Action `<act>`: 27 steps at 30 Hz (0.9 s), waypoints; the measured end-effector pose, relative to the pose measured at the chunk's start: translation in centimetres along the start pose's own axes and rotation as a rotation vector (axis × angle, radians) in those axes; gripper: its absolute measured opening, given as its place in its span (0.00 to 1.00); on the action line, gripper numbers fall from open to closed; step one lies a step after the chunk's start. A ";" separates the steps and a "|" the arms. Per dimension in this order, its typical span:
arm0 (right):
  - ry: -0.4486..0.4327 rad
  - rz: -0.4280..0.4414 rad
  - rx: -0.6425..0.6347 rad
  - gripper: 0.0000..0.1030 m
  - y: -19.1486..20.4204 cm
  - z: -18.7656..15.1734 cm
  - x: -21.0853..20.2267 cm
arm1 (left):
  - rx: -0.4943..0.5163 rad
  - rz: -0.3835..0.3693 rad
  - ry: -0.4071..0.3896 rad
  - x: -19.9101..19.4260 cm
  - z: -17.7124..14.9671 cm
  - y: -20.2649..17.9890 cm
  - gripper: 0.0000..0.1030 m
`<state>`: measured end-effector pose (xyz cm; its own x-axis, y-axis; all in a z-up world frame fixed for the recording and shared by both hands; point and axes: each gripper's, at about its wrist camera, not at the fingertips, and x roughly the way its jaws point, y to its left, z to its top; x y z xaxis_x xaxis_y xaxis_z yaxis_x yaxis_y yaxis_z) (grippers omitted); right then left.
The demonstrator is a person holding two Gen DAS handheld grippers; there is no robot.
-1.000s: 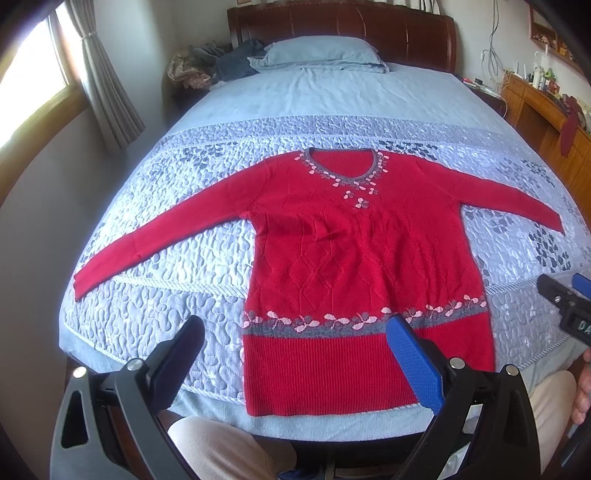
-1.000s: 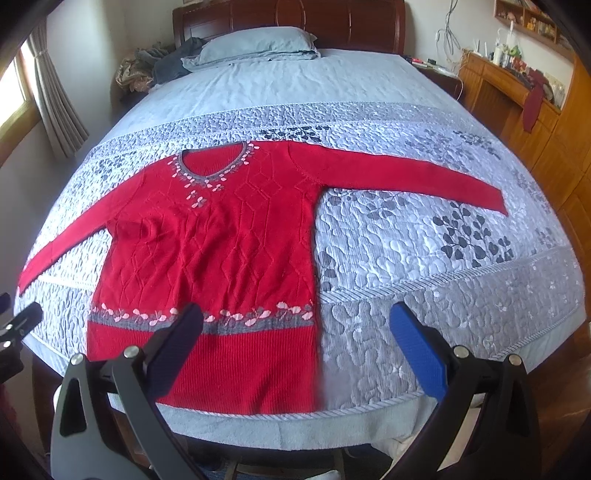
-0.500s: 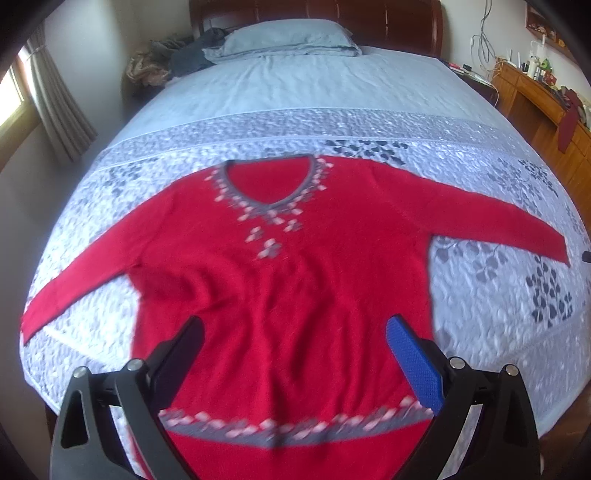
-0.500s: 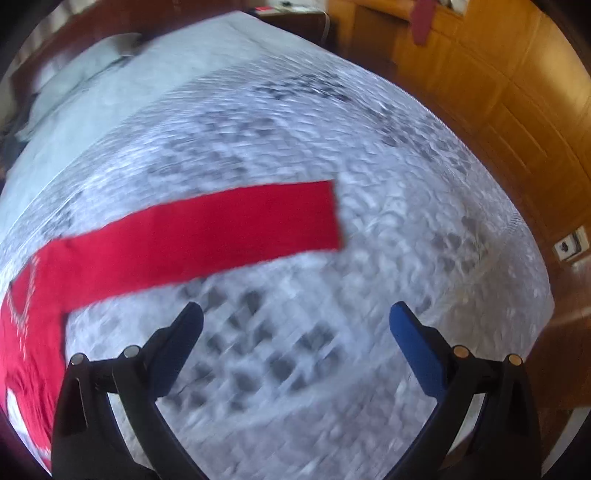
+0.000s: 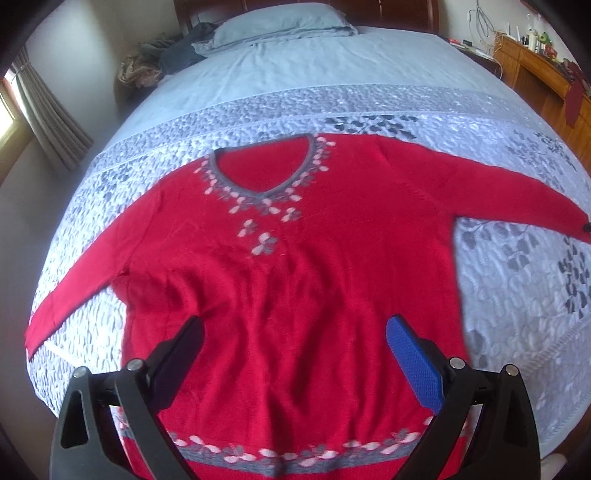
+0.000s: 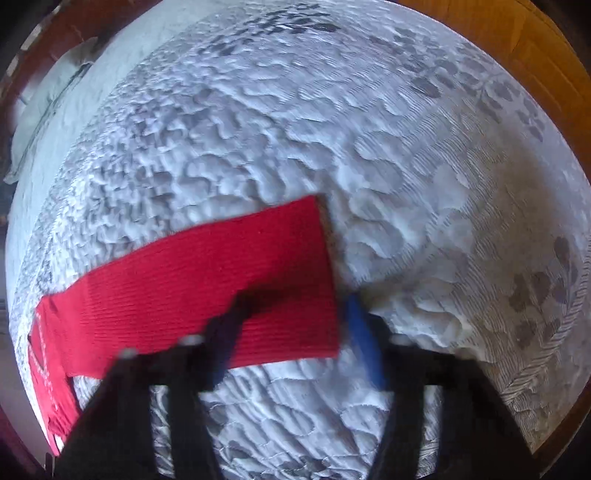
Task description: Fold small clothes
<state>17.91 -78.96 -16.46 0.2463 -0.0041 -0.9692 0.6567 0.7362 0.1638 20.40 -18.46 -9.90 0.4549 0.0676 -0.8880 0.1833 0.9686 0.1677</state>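
The left gripper [image 5: 293, 338] hangs wide open above the red sweater [image 5: 295, 266]. The right gripper [image 6: 295, 306], blurred, stands open around the sleeve cuff [image 6: 295, 273], gripping nothing.

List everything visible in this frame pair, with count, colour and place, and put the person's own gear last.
sweater: 1, red with grey-pink flower trim, flat, face up on the quilt
sleeve cuff: 1, red, at the right hand-held gripper's tips
quilt: 1, grey-white leaf pattern, across the bed
pillow: 1, pale blue, at the headboard
clothes heap: 1, dark and tan, beside the pillow
curtain: 1, grey, far left
wooden cabinet: 1, brown, far right
left hand-held gripper: 1, black and blue, open above the sweater body
right hand-held gripper: 1, black and blue, blurred, at the cuff
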 end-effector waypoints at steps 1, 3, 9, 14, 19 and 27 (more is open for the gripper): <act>-0.007 0.033 0.004 0.11 0.3 0.0 -0.6 | -0.002 0.007 -0.002 0.2 -0.2 0.9 0.96; -0.052 0.013 -0.008 0.10 1.4 -0.3 -2.1 | -0.010 0.011 -0.002 0.8 -0.2 2.7 0.96; -0.159 -0.070 -0.139 0.09 8.8 -2.1 -5.8 | -0.110 -0.011 0.029 4.0 0.7 10.3 0.96; -0.197 -0.063 -0.324 0.08 21.2 -5.6 -7.4 | -0.210 0.036 0.042 7.3 1.9 17.4 0.96; -0.166 -0.003 -0.524 0.08 36.4 -11.7 -5.6 | -0.289 0.044 0.029 8.7 2.0 22.5 0.96; -0.057 0.163 -0.709 0.09 55.1 -20.5 -0.3 | -0.312 0.033 0.004 8.1 1.5 25.5 0.96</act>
<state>39.40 -24.55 -10.92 0.3510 0.1216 -0.9284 -0.0061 0.9918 0.1276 30.11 6.47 -12.17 0.4526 0.1005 -0.8860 -0.1083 0.9925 0.0573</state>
